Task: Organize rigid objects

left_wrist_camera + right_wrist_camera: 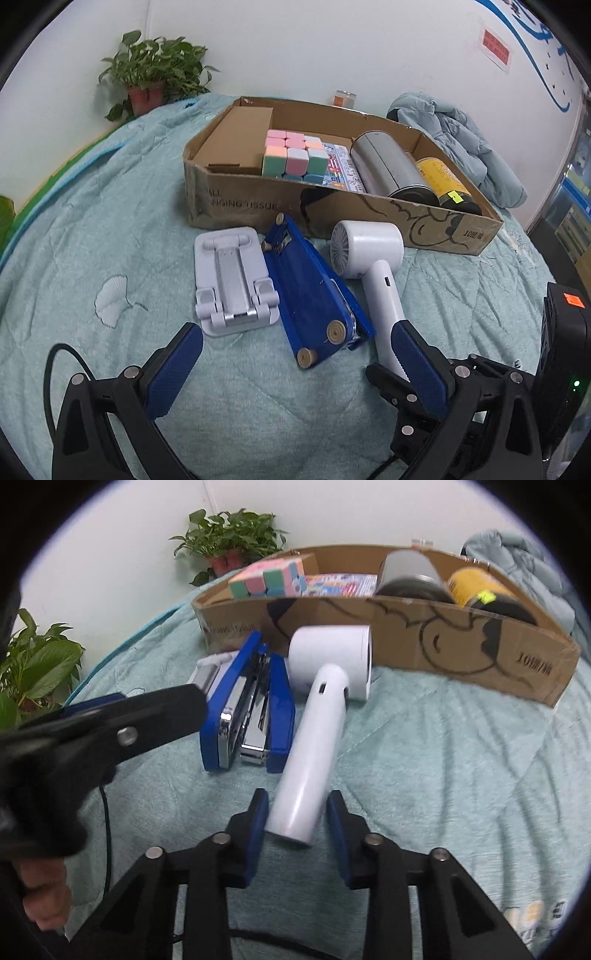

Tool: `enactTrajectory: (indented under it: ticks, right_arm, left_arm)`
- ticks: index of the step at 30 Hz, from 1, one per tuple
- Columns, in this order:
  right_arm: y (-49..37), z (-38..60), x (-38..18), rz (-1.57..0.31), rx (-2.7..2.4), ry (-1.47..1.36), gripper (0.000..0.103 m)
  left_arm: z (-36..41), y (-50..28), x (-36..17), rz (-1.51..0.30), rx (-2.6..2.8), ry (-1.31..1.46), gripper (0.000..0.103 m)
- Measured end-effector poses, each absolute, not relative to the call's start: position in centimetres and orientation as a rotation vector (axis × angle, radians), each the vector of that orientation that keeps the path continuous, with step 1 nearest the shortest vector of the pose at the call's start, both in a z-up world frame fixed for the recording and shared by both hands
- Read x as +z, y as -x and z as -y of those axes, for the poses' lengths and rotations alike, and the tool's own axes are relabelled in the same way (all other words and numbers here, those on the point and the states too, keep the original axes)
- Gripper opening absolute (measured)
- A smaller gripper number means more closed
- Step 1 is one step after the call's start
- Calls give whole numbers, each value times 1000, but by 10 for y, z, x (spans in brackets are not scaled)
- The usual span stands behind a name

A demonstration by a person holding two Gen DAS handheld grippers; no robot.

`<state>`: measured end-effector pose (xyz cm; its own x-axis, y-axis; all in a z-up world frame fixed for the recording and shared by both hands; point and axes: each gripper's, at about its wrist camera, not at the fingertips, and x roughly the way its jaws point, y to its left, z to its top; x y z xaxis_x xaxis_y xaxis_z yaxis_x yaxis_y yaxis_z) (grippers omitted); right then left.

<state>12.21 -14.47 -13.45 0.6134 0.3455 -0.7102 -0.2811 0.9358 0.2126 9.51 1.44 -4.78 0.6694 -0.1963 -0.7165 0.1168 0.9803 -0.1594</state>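
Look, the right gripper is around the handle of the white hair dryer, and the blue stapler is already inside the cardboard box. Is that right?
Not quite. The blue stapler is not inside the cardboard box; it lies on the blanket in front of it, between the phone stand and the white hair dryer, as the left wrist view shows. The right gripper does sit around the dryer's handle.

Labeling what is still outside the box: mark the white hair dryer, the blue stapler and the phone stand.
white hair dryer [310, 753]: right wrist view, middle of its handle.
blue stapler [310, 284]: left wrist view, its flat blue underside.
phone stand [236, 280]: left wrist view, its central plate.
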Motion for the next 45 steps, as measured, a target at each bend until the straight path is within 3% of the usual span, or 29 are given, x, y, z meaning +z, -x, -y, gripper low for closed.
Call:
enactTrajectory:
  ticks: [9, 15, 20, 30, 37, 45]
  right_arm:
    - [-101, 191, -140, -851, 366, -234, 24]
    - [-62, 203, -143, -932, 412, -274, 25]
    - [-45, 206, -144, -927, 447, -300, 29]
    - [-44, 186, -144, -903, 433, -194, 31]
    - [-45, 179, -143, -895, 415, -177, 29]
    - [-35, 175, -118, -772, 416, -160, 31]
  left_arm:
    - [-2, -100, -60, -934, -365, 216, 102]
    - [32, -99, -81, -1078, -634, 335, 93]
    - [53, -91, -98, -1178, -747, 377, 70]
    - [55, -86, -104, -1179, -685, 338, 35]
    - [54, -81, -99, -1151, -661, 319, 33]
    - [56, -78, -55, -1037, -668, 272, 33]
